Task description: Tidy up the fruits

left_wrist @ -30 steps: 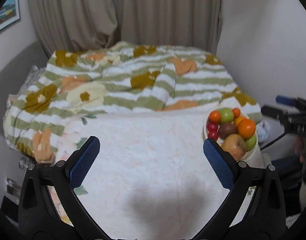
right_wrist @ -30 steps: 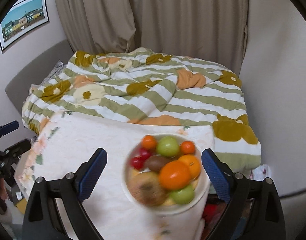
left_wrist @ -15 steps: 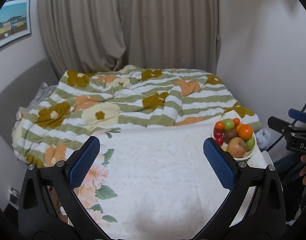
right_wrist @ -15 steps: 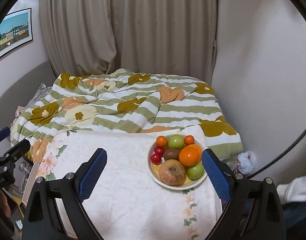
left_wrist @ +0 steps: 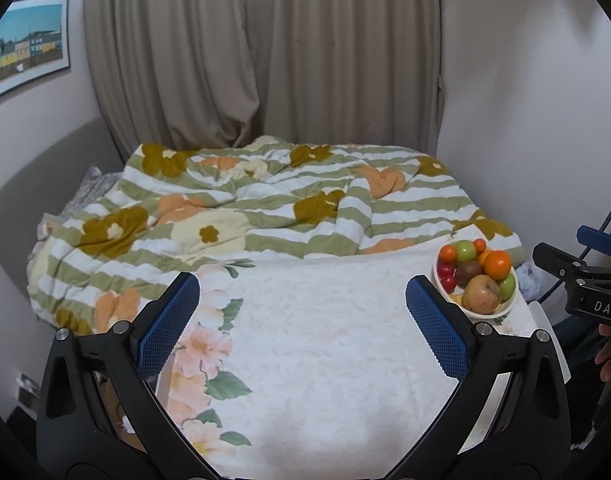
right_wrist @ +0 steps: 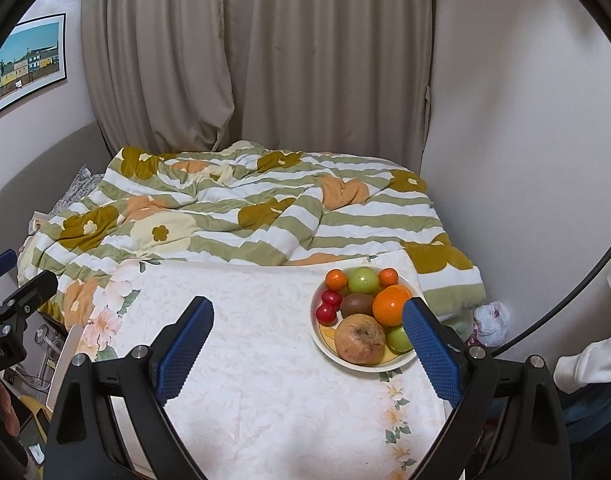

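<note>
Left gripper (left_wrist: 301,324): jaws spread wide, nothing between them, held above the white floral tablecloth (left_wrist: 325,360).

Right gripper (right_wrist: 309,344): jaws likewise spread wide and holding nothing, above the same cloth; its right finger overlaps the bowl's 3 o'clock edge in view, contact not determinable.

Bowl (right_wrist: 325,346): cream, round, standing on the cloth at the table's far right corner. In the left wrist view it lies at about 2 o'clock from the left gripper (left_wrist: 501,311).

Contents, by position within the bowl, right wrist view:
- brown blemished apple (right_wrist: 360,338), 6 o'clock, largest piece
- large orange (right_wrist: 391,306), 3 o'clock
- green apple (right_wrist: 397,338), 5 o'clock, partly behind the finger
- kiwi (right_wrist: 356,305), centre
- two red cherry tomatoes (right_wrist: 328,306), 9 o'clock, touching each other
- small orange fruit (right_wrist: 336,279), 11 o'clock
- green fruit (right_wrist: 363,280), 12 o'clock
- small orange fruit (right_wrist: 388,277), 1 o'clock

Surroundings: striped floral duvet (right_wrist: 245,216) on a bed beyond the table; beige curtains (right_wrist: 265,60) at 12 o'clock; framed picture (right_wrist: 23,62) on the wall at 10 o'clock.
</note>
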